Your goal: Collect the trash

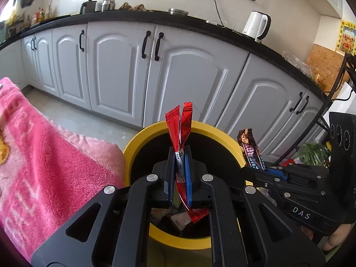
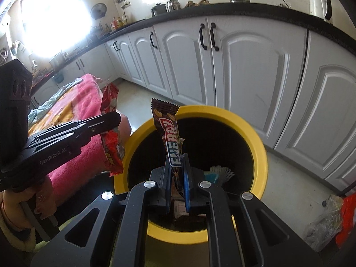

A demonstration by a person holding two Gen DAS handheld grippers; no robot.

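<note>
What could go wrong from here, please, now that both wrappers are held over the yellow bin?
1. The red wrapper hangs near the yellow bin's rim in the right wrist view, beside the pink blanket; released there, it may land outside.
2. The left tongs and right tongs sit close together, so they could collide.
3. The brown Energy bar wrapper stands tall above the right tongs; opening might leave it clinging to a pad instead of falling.
</note>
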